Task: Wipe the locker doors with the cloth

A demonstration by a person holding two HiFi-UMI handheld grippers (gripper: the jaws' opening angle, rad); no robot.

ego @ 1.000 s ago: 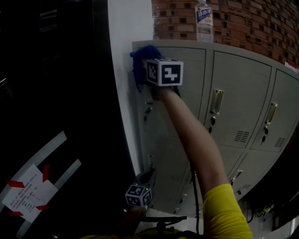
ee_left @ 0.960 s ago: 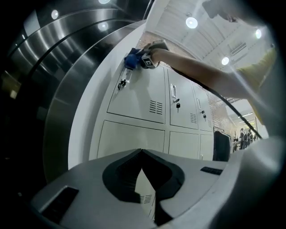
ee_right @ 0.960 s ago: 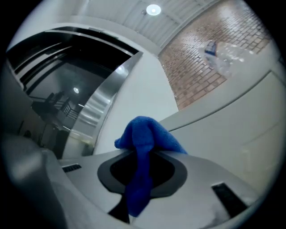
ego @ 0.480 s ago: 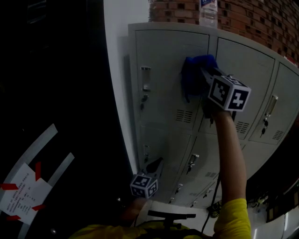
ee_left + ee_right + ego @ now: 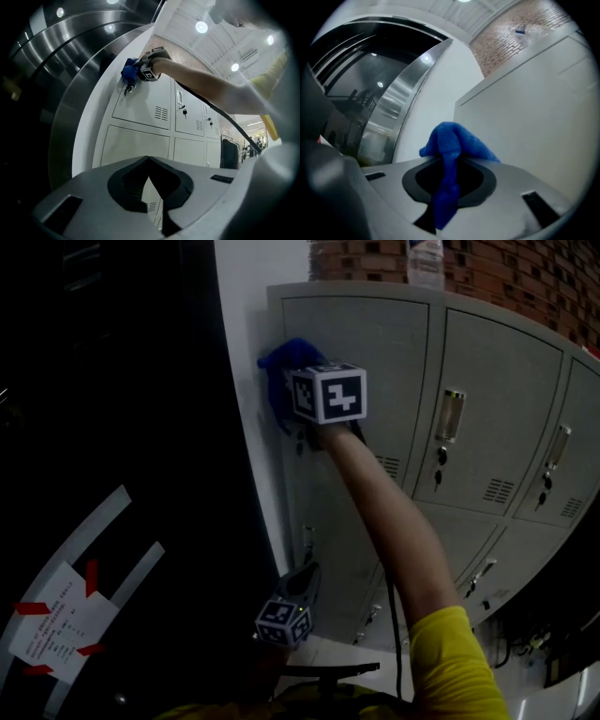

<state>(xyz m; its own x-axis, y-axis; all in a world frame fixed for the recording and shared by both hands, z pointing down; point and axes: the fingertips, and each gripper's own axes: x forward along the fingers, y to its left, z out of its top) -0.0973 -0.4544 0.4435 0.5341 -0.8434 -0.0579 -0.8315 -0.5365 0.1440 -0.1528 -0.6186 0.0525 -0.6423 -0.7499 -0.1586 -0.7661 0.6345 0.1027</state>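
A blue cloth [image 5: 279, 379] is pressed against the left edge of the top-left grey locker door [image 5: 375, 362]. My right gripper [image 5: 298, 390], with its marker cube behind it, is shut on the blue cloth [image 5: 451, 154], which bunches up over the jaws in the right gripper view. The left gripper view shows the same cloth [image 5: 129, 72] far off on the locker door [image 5: 147, 101]. My left gripper [image 5: 302, 579] hangs low near the bottom lockers, its jaws shut with nothing between them [image 5: 149, 159].
A white wall strip [image 5: 248, 381] borders the lockers on the left, with a dark curved metal surface [image 5: 103, 427] beyond. Neighbouring locker doors [image 5: 487, 409] have handles and keys. A water bottle [image 5: 424, 261] stands on top. A cable [image 5: 389, 615] hangs by my right arm.
The right gripper swept the cloth from the upper left corner across to the door's right side, then back left to the door's left edge, a little lower. The left gripper stayed low.
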